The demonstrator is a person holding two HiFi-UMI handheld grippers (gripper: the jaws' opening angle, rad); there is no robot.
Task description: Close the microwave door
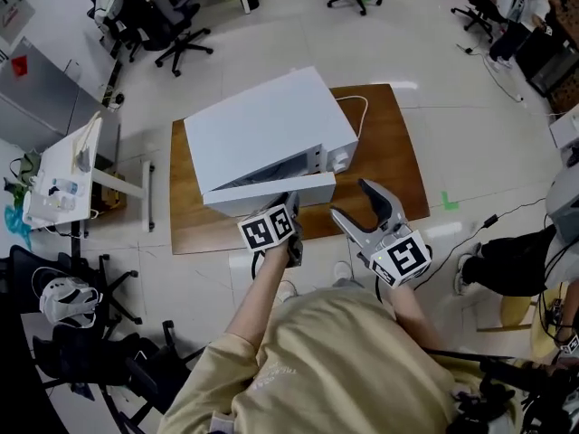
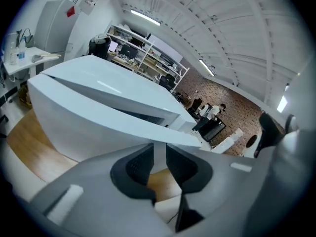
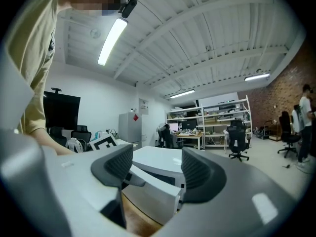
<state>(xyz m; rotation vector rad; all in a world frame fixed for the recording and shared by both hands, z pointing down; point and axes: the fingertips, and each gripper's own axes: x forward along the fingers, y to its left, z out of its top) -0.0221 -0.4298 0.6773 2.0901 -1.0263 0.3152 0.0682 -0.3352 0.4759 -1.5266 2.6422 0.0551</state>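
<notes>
A white microwave [image 1: 267, 129] stands on a low wooden table [image 1: 389, 165]. Its door [image 1: 271, 193] hangs ajar, swung partly out at the front towards me. My left gripper [image 1: 291, 199] is at the door's outer face, near its free edge, with its jaws shut and nothing held. In the left gripper view the door [image 2: 108, 127] fills the space just ahead of the gripper [image 2: 159, 156]. My right gripper [image 1: 349, 200] stands open and empty, to the right of the door and apart from it. The right gripper view shows the microwave [image 3: 160, 157] and the door [image 3: 155, 189] beyond that gripper [image 3: 157, 166].
A white cord [image 1: 357, 107] runs from the microwave's right side across the table. A white desk [image 1: 68, 165] stands at the left, with office chairs [image 1: 167, 25] beyond it. A seated person's legs [image 1: 507, 260] and floor cables [image 1: 470, 233] are at the right.
</notes>
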